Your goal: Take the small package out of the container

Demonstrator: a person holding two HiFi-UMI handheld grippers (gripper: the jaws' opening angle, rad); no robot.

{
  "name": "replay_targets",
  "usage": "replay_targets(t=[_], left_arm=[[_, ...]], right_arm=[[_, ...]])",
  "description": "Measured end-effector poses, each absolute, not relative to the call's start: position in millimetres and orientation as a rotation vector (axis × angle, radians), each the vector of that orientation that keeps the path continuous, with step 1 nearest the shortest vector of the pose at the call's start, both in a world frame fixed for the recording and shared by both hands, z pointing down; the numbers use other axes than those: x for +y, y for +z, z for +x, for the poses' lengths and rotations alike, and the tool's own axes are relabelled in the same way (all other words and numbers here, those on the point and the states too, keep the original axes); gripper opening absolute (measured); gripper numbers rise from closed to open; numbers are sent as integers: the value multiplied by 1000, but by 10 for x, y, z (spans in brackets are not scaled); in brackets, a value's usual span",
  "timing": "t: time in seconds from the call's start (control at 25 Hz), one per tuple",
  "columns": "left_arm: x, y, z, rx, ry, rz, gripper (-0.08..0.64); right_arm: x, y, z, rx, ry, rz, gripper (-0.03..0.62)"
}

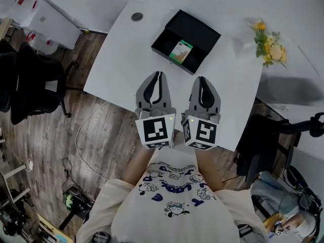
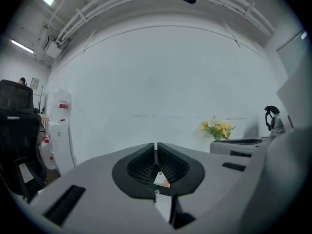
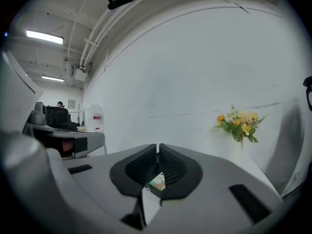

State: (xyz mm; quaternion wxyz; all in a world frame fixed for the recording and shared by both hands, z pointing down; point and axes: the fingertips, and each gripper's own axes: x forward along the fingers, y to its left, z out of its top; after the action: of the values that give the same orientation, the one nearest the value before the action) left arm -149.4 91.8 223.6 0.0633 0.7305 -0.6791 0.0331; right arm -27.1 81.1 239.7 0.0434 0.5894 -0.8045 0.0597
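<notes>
A black open container [image 1: 186, 41] lies on the white table [image 1: 116, 59], toward its far side. Inside it lies the small package [image 1: 181, 50], pale with green and orange print. My left gripper [image 1: 158, 75] and right gripper [image 1: 202, 79] hover side by side over the table's near part, short of the container, tips pointing toward it. Both are shut with nothing between the jaws. In the left gripper view the gripper [image 2: 155, 146] has its tips meeting, and the package [image 2: 161, 180] shows below them. The right gripper view has the same: gripper [image 3: 158, 147], package [image 3: 157, 183].
A bunch of yellow flowers [image 1: 268, 44] stands at the table's far right corner. A round grommet [image 1: 137, 16] sits at the far left. A black office chair [image 1: 30, 80] stands on the wood floor to the left, with cables beside it. Another desk [image 1: 288, 90] lies at right.
</notes>
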Motion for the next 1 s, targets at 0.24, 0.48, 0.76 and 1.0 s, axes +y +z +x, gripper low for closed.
replay_targets(t=[0.24, 0.48, 0.76, 1.0], left_arm=[[768, 2301, -1456, -2038, 123, 2199, 31], [593, 2360, -1410, -2047, 168, 2195, 31], [335, 2424, -1333, -2035, 233, 2193, 29], [52, 2551, -1326, -1997, 302, 2182, 29]], right_arm=[[668, 2417, -209, -2446, 167, 1810, 37], [495, 2501, -126, -2441, 200, 1794, 37], [266, 2624, -37, -2436, 241, 1752, 37], [76, 2760, 18, -2431, 282, 1724, 37]])
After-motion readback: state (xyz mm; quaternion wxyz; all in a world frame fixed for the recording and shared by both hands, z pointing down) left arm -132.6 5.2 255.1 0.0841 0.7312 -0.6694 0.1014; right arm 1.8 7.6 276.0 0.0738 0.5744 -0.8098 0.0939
